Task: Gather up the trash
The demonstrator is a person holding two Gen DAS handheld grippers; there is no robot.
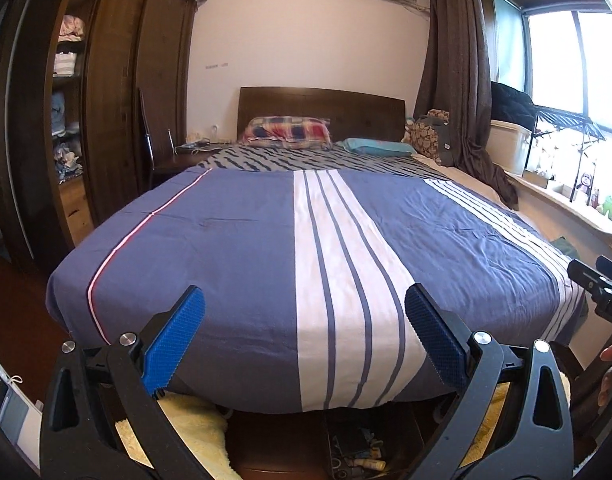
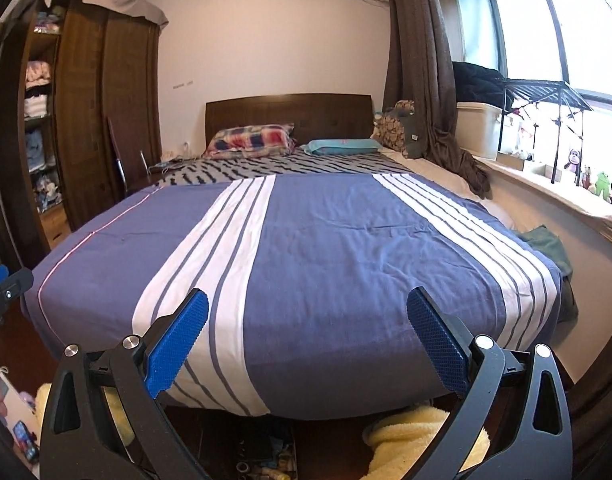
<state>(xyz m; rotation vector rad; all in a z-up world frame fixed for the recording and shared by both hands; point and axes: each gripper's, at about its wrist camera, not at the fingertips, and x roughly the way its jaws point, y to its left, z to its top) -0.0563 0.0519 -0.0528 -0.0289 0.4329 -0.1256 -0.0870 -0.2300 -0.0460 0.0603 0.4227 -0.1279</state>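
My left gripper (image 1: pixel 305 300) is open and empty, held at the foot of a bed with a blue and white striped cover (image 1: pixel 234 248). My right gripper (image 2: pixel 307 302) is open and empty too, beside it to the right over the same cover (image 2: pixel 338 248). The right gripper's body shows at the right edge of the left wrist view (image 1: pixel 600 284), and the left one at the left edge of the right wrist view (image 2: pixel 4 284). I see no clear piece of trash on the cover. Small items lie in a box under the bed (image 1: pixel 358 456), too small to name.
A plaid pillow (image 1: pixel 288 132) and a teal pillow (image 1: pixel 376 146) lie by the headboard. A dark wardrobe (image 1: pixel 118 92) stands left. A windowsill with toys (image 2: pixel 594 184) and curtain (image 2: pixel 422 60) are right. A yellow fluffy blanket (image 2: pixel 406 436) lies on the floor.
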